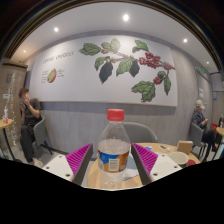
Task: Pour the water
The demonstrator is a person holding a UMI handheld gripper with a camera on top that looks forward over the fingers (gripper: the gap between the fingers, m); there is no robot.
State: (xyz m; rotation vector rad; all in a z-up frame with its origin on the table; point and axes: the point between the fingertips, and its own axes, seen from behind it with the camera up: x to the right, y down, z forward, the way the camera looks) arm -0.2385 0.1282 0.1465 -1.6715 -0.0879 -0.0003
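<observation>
The tool (113, 165) pinches a clear plastic bottle (114, 150), which stands upright between its magenta pads (80, 157) with both fingers pressed to its sides. The bottle bears a red cap (116, 115) and a blue-and-orange label. Beyond it, at about two o'clock, a wooden surface (168, 152) carries a pale cup (183, 147). A wall mural of green leaves and red berries (128, 62) fills twelve o'clock. One person (27, 120) stands at nine o'clock; another (199, 120) sits at three.
</observation>
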